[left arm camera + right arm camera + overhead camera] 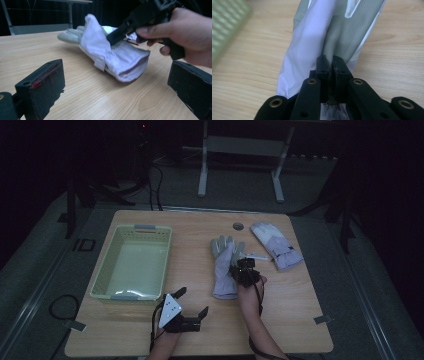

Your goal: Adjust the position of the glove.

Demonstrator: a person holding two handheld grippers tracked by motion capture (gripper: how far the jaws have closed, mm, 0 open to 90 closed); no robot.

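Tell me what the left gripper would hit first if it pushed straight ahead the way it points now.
Probably the near glove, cuff end first. The left gripper has open jaws aimed at it across bare table; depth is uncertain.

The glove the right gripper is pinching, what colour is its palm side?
Grey with a fine dotted texture; the rest of the glove is pale lilac-white. The right gripper view shows it best.

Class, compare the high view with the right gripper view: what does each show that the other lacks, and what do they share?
High view alone: the second glove at the table's far right, the open left claw resting apart from the gloves, and the floor around the table.
Right gripper view alone: the dotted grey palm fabric and the right claw jaws pinched shut on the near glove.
Both share: that glove, the basket, and the wooden tabletop.
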